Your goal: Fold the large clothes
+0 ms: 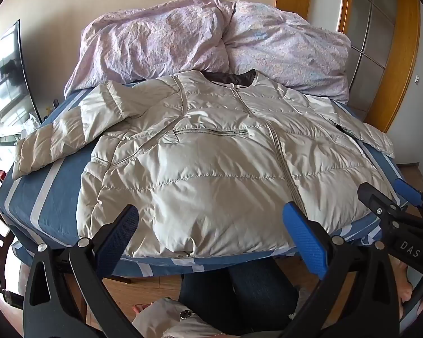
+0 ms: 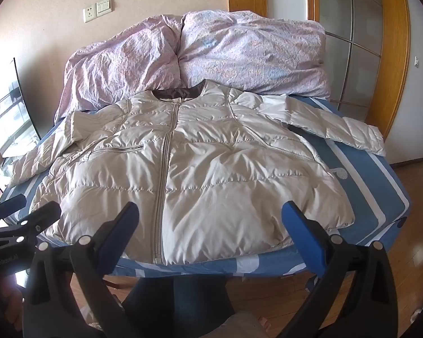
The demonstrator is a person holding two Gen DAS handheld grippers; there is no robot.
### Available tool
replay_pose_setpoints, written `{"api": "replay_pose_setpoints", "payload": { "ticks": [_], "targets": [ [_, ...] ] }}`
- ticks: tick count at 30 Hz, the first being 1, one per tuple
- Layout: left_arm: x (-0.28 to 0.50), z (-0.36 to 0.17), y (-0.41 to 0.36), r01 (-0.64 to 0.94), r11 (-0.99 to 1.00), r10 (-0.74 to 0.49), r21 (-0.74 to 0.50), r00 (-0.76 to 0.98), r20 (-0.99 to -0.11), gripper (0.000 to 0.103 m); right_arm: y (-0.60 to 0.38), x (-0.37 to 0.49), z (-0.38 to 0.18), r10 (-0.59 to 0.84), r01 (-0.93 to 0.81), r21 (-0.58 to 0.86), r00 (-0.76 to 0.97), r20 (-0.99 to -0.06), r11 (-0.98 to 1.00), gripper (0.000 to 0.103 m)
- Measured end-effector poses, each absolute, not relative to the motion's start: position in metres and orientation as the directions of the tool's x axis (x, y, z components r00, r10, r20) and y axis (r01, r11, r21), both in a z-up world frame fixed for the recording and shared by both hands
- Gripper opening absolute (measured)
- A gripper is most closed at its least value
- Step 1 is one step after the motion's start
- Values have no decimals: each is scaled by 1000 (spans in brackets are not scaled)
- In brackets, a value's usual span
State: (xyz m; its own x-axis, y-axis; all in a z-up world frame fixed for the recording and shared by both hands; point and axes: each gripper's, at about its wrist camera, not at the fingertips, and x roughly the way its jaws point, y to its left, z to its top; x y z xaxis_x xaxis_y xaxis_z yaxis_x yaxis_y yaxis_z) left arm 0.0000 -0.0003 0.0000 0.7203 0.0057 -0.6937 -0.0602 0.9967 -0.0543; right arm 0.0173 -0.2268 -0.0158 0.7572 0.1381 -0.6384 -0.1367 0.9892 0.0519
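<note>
A pale quilted jacket [image 1: 211, 157] lies spread front-up across the middle of the frame on a bed [image 1: 48, 197] with a blue, white-striped sheet, its zipper [image 2: 163, 174] closed and its hem at the bed's near edge. A rumpled pink duvet [image 1: 183, 36] is heaped behind the collar, in the upper half of the picture.

The left gripper [image 1: 208, 231] sits at the bottom of its view, fingers spread wide apart and holding nothing, just short of the hem. The right gripper [image 2: 210, 225] is likewise spread wide and empty, low in its frame over the hem.

The left view shows the sleeve [image 1: 62, 138] at frame left bent and lying partly on the jacket's chest, and the other gripper at the right edge. The right view shows the opposite sleeve [image 2: 338, 132] stretched out toward the upper right, plus a sliding door [image 2: 352, 28] with a wooden frame. A wall socket [image 2: 88, 14] sits upper left, and a television [image 1: 8, 79] shows at the left edge.
</note>
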Motion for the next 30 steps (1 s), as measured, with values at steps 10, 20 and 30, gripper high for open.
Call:
{"api": "replay_pose_setpoints", "payload": {
  "ticks": [10,20,30],
  "targets": [
    [0,0,0,-60,996,1,-60,718,-696,102,-227,17,-16,139,-136,53,758,-637,989,101],
    [-1,0,-1,-58,996,0,-60,719,-695,102,-227,17,-16,139,-136,54,759,-637,989,101],
    [0,0,0,-59,996,-1,-62,718,-696,102,-227,17,-16,139,-136,54,759,-636,989,101]
  ]
}}
